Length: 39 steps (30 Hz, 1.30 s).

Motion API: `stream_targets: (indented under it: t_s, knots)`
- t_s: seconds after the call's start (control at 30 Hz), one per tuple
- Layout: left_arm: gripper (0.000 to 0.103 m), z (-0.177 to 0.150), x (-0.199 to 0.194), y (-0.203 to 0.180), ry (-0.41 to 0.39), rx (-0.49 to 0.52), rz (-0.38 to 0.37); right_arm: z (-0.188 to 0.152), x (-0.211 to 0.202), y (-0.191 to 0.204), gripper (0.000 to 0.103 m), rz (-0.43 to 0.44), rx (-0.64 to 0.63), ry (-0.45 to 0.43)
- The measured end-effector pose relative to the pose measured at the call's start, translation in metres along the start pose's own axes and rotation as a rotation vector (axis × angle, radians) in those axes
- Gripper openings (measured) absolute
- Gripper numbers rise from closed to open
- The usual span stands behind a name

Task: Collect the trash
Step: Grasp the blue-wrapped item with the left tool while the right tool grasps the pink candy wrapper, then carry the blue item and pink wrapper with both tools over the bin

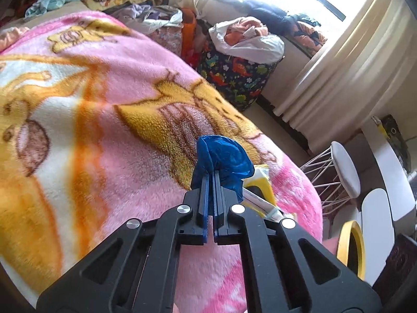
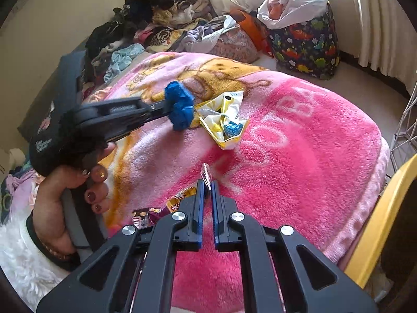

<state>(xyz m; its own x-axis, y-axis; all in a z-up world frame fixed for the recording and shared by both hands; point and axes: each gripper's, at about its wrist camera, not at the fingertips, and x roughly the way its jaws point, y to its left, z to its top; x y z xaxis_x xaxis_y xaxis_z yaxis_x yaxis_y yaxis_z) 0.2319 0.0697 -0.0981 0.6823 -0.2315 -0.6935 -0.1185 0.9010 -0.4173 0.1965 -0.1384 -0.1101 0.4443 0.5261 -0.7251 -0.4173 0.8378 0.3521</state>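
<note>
The black two-finger left gripper (image 2: 166,110) points slantwise downward, its jaws clamped together on a crumpled blue plastic wad (image 1: 224,161). A hand (image 2: 60,198) with dark-painted nails grips its handle. The black right gripper (image 2: 206,186) also tilts downward, jaws nipped on a thin clear wrapper scrap (image 2: 206,173).
</note>
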Motion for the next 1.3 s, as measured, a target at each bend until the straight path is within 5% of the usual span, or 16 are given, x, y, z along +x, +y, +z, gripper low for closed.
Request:
stream_targets:
  t_s: [0.53,1.3]
  knots:
    - [0.000,-0.019,-0.056,-0.022,-0.072,0.061,-0.021,-0.003,-0.048,0.002,0.006,-0.017,0.007,-0.090]
    - [0.000,-0.040,-0.082,-0.078,-0.080,0.177,-0.101,-0.018,-0.124,-0.037,0.006,-0.066,0.126,-0.238]
